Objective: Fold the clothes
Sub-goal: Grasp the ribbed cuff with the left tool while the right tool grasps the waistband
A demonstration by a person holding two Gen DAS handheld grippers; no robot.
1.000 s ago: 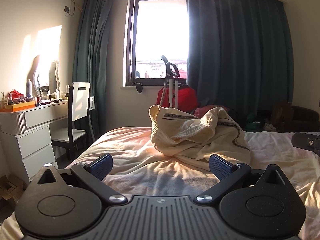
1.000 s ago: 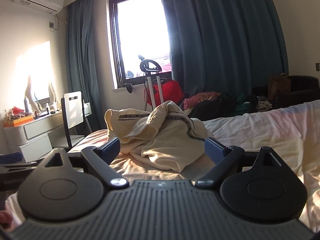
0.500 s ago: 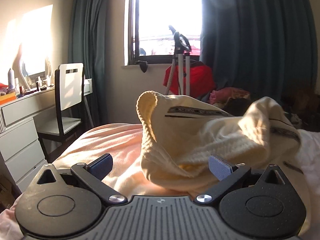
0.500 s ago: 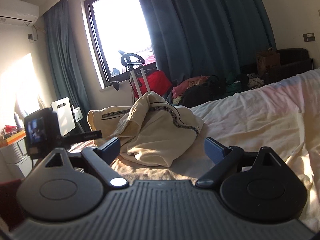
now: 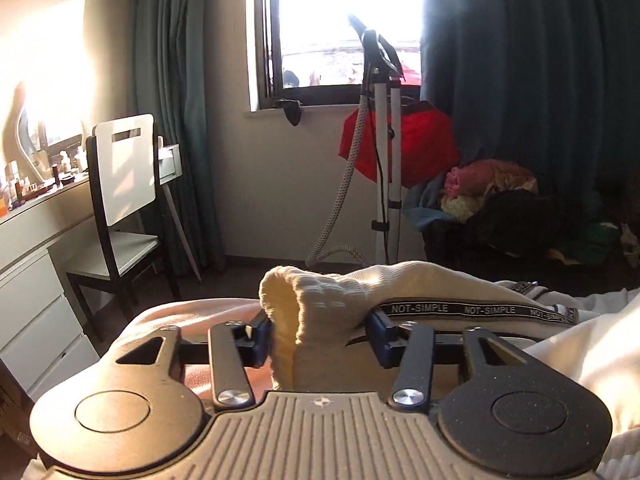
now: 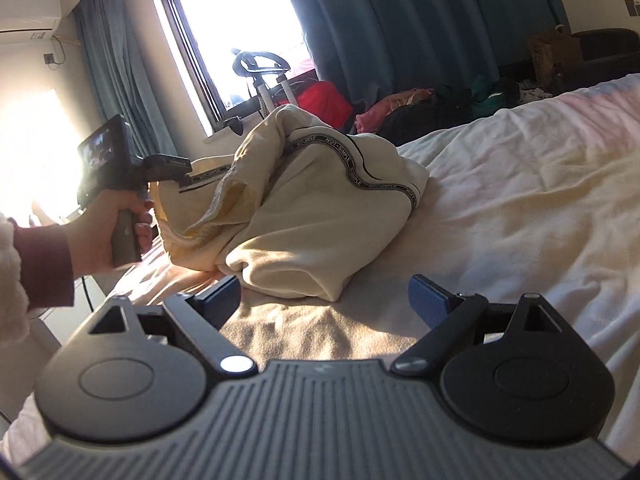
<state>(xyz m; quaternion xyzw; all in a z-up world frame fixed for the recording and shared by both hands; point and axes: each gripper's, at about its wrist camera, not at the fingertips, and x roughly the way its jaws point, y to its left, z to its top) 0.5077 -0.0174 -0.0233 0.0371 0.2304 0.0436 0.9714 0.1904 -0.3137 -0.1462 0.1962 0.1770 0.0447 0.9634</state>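
Closing on the garment (image 5: 320, 312) near the bed (image 6: 520, 208) edge, left fingers (image 5: 262, 334) began the pickup; right fingers (image 6: 426, 300) were spread, empty.

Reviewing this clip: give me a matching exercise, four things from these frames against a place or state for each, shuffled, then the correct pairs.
Things:
1. left gripper
2. right gripper
3. cream garment
4. white chair

Places or states:
A. stands by the dressing table, beside the bed
B. jaws closing, a ribbed cuff of the garment between them
C. lies crumpled on the bed, with a NOT-SIMPLE tape trim
D. jaws wide apart with nothing between them, just short of the garment

Pairs: 1-B, 2-D, 3-C, 4-A
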